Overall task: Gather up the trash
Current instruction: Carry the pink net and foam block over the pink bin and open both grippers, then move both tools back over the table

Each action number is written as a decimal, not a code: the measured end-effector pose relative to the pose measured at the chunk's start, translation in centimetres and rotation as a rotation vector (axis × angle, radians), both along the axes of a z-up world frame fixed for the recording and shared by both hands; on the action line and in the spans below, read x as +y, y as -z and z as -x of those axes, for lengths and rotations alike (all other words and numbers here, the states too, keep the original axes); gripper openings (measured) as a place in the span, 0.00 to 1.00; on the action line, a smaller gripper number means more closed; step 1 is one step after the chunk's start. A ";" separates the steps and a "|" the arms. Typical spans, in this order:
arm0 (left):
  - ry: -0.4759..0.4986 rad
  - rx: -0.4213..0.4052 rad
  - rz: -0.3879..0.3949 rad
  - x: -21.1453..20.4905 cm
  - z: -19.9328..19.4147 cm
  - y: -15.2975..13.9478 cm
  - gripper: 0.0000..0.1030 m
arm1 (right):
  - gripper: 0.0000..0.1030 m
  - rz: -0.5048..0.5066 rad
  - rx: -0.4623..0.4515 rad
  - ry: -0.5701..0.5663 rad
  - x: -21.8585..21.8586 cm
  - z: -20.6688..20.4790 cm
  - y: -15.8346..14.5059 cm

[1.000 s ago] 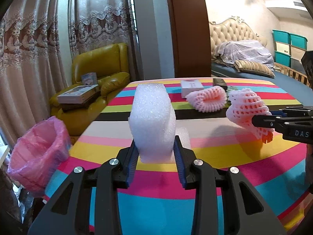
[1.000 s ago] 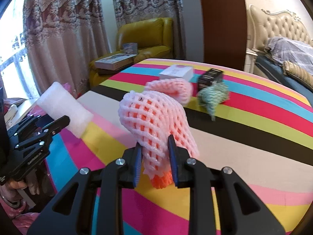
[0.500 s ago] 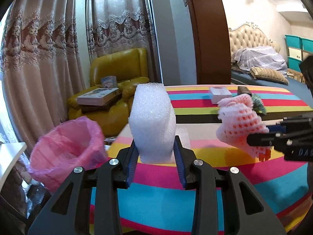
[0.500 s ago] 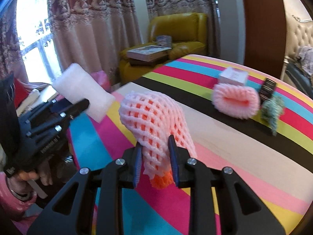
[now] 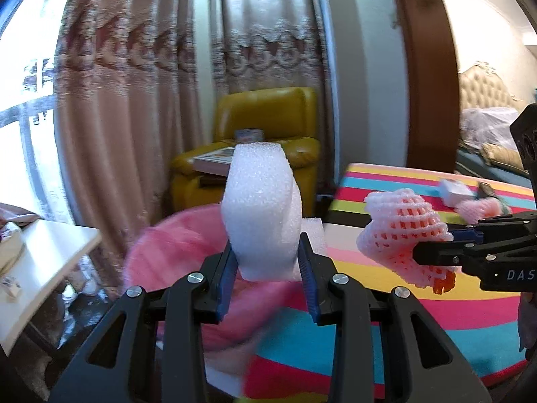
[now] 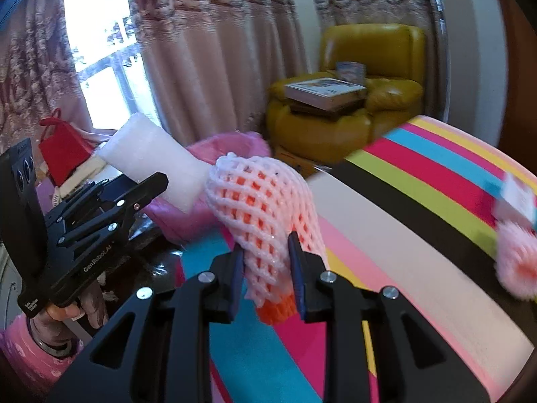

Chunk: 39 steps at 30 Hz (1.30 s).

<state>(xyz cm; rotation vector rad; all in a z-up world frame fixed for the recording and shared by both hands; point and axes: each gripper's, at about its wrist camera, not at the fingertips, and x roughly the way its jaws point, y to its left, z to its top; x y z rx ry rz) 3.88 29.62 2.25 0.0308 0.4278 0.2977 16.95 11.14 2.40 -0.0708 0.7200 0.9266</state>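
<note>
My left gripper is shut on a white foam block and holds it over the pink-lined trash bin beside the table. The block also shows in the right wrist view, in front of the bin. My right gripper is shut on a pink foam fruit net with an orange end, above the table's corner. In the left wrist view the net hangs at the right, just past the bin.
The striped table runs to the right, with another pink net and a white box on it. A yellow armchair with books stands behind the bin. A white side table is at the left.
Both grippers swung left off the table toward the bin. The foam block is now over the bin's mouth, and the net has come to the table's corner beside it.
</note>
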 end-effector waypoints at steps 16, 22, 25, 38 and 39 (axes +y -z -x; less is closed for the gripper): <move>-0.175 0.040 0.101 12.0 -1.5 0.0 0.32 | 0.41 -0.056 -0.023 -0.073 12.4 -3.4 -2.6; -0.273 0.054 0.095 13.7 -2.2 1.4 0.62 | 0.71 -0.106 -0.024 -0.035 11.7 -4.6 -2.8; -0.306 0.046 0.061 13.2 -1.1 1.9 0.78 | 0.71 -0.113 -0.031 -0.009 9.3 -4.6 -2.8; -0.049 0.058 0.161 1.9 -3.0 1.7 0.82 | 0.74 -0.037 -0.097 0.252 -5.2 -2.4 0.1; -0.013 0.068 0.158 0.4 -3.6 1.8 0.82 | 0.74 -0.031 -0.102 0.277 -6.3 -2.4 0.3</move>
